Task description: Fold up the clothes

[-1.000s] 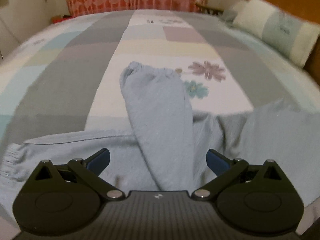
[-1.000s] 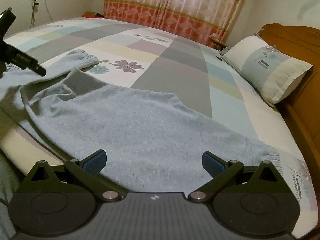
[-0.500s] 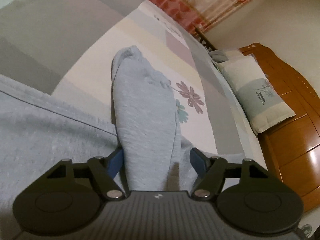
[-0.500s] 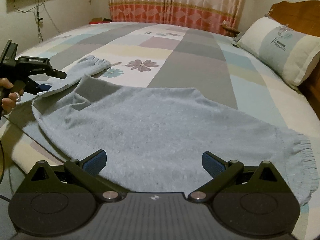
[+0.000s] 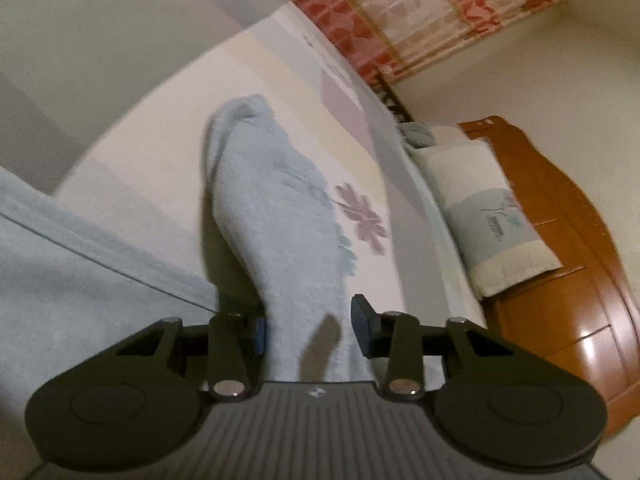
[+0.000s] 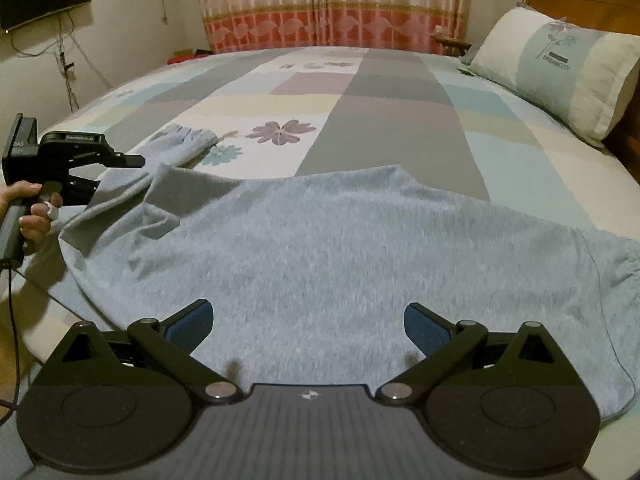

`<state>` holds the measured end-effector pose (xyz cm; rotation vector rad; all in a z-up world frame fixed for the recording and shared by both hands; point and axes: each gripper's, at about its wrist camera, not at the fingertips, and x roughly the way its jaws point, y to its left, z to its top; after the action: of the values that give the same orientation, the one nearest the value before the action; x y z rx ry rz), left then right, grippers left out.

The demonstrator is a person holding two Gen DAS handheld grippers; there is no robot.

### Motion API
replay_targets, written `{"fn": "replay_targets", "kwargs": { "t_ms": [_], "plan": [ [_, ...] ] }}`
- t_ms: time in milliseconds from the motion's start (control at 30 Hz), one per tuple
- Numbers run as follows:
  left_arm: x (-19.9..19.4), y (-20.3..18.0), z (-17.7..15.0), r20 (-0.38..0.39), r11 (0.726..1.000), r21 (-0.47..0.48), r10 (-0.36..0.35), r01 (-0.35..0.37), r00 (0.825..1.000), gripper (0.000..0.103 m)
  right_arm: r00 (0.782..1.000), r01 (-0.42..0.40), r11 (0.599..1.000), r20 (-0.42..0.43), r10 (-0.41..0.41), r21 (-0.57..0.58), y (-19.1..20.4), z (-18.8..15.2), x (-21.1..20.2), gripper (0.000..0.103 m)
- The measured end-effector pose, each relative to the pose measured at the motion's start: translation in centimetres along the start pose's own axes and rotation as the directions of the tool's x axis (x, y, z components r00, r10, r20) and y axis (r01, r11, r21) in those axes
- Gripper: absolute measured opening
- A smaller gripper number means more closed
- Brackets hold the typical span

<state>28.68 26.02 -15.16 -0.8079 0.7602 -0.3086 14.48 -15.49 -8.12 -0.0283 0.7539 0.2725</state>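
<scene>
A light blue sweater [image 6: 340, 256] lies spread on the bed. One sleeve [image 5: 276, 216] runs away from the body across the sheet, cuff at the far end. My left gripper [image 5: 306, 326] has its jaws narrowed around the base of this sleeve, pinching the cloth; it also shows in the right wrist view [image 6: 116, 164] at the sweater's left edge, held by a hand. My right gripper [image 6: 308, 326] is open and empty, low over the near part of the sweater's body.
The patchwork bed sheet [image 6: 384, 92] has flower prints. A pillow [image 6: 560, 68] lies at the right by the wooden headboard [image 5: 560, 280]. A red patterned curtain [image 6: 332, 4] hangs behind the bed. A cable [image 6: 16, 320] trails from the left gripper.
My left gripper moved forward onto the sleeve, tilted, and its jaws closed from wide open onto the cloth. My right gripper swung left over the sweater and stayed open.
</scene>
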Motion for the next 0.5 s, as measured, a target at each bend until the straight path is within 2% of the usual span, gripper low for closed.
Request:
{"fn": "replay_targets", "kwargs": {
  "t_ms": [33, 100, 133, 167, 233, 467, 500],
  "plan": [
    [0.3, 0.1, -0.2, -0.010, 1.000, -0.002, 0.007, -0.007, 1.000, 0.037, 1.000, 0.000, 1.000, 0.003, 0.000, 0.000, 0.0, 0.0, -0.1, 0.103],
    [0.8, 0.8, -0.6, -0.012, 0.999, -0.020, 0.026, -0.026, 1.000, 0.023, 1.000, 0.008, 1.000, 0.001, -0.008, -0.008, 0.1, -0.1, -0.2, 0.103],
    [0.7, 1.0, -0.5, -0.009, 0.999, -0.032, 0.041, -0.041, 0.999, 0.012, 1.000, 0.017, 1.000, 0.000, -0.017, -0.012, 0.0, -0.1, -0.3, 0.103],
    [0.2, 0.6, -0.5, 0.005, 0.999, -0.022, 0.045, -0.045, 0.999, 0.007, 1.000, 0.027, 1.000, 0.001, -0.027, -0.011, 0.0, -0.1, -0.4, 0.103],
    [-0.9, -0.3, -0.4, 0.037, 0.999, 0.009, 0.049, -0.050, 0.998, 0.003, 0.999, 0.036, 0.999, 0.008, -0.036, -0.010, -0.1, -0.1, -0.7, 0.103],
    [-6.2, -4.5, -0.2, 0.154, 0.990, 0.139, -0.013, -0.009, 0.988, 0.002, 0.998, 0.043, 0.999, 0.035, -0.043, -0.005, -0.1, -0.1, -1.6, 0.103],
    [-7.0, -4.9, -0.4, 0.175, 0.988, 0.154, -0.006, -0.022, 0.984, 0.002, 0.998, 0.042, 0.999, 0.037, -0.042, -0.010, 0.0, -0.1, -1.7, 0.103]
  ]
}}
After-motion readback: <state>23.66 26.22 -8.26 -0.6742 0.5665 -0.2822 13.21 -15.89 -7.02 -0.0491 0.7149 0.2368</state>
